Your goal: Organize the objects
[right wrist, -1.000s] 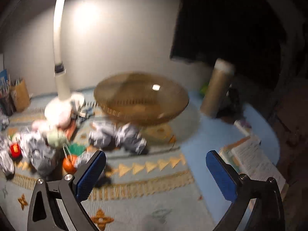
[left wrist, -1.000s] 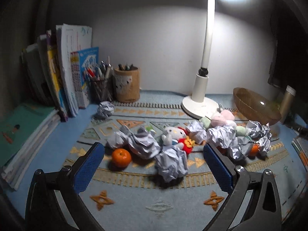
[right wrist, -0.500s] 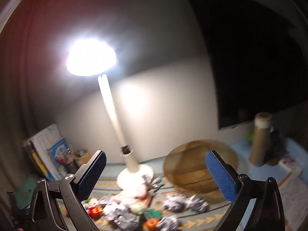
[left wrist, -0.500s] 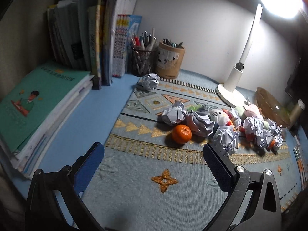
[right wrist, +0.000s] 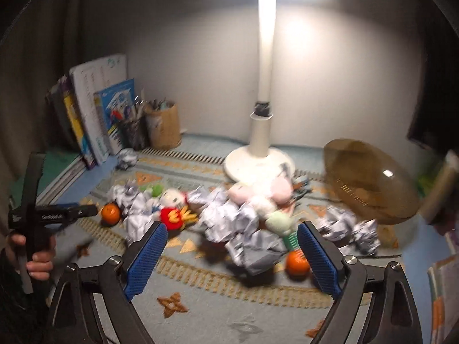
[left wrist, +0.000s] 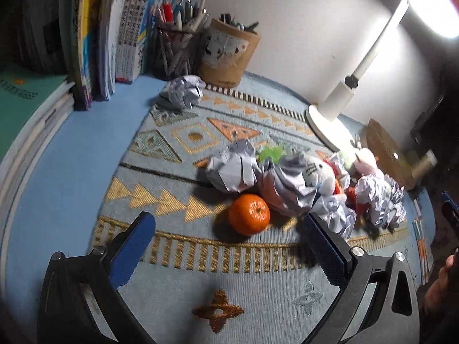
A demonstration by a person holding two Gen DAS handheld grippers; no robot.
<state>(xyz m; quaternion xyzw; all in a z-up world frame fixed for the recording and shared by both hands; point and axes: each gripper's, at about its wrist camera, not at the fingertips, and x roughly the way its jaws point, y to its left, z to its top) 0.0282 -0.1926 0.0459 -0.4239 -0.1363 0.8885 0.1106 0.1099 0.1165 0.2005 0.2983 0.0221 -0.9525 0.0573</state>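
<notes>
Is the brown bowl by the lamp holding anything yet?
Appears empty: the translucent brown bowl is tilted toward the right wrist camera, with nothing visible inside.

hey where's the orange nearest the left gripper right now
In the left wrist view the orange sits on the patterned mat, just ahead of the open left gripper, touching the crumpled paper ball on its right.

A blue table (left wrist: 71, 154) carries a patterned mat (left wrist: 183, 189) over its middle. On the mat lie an orange (left wrist: 249, 214), a heap of crumpled paper balls (left wrist: 232, 169) and plush toys (right wrist: 172, 209) toward 2 o'clock of it, and one paper ball (left wrist: 183, 91) alone at 11 o'clock. At 12 to 1 o'clock stand pen holders (left wrist: 226, 54) and a lamp base (left wrist: 327, 123), with books (left wrist: 94, 37) along 10 o'clock.
</notes>
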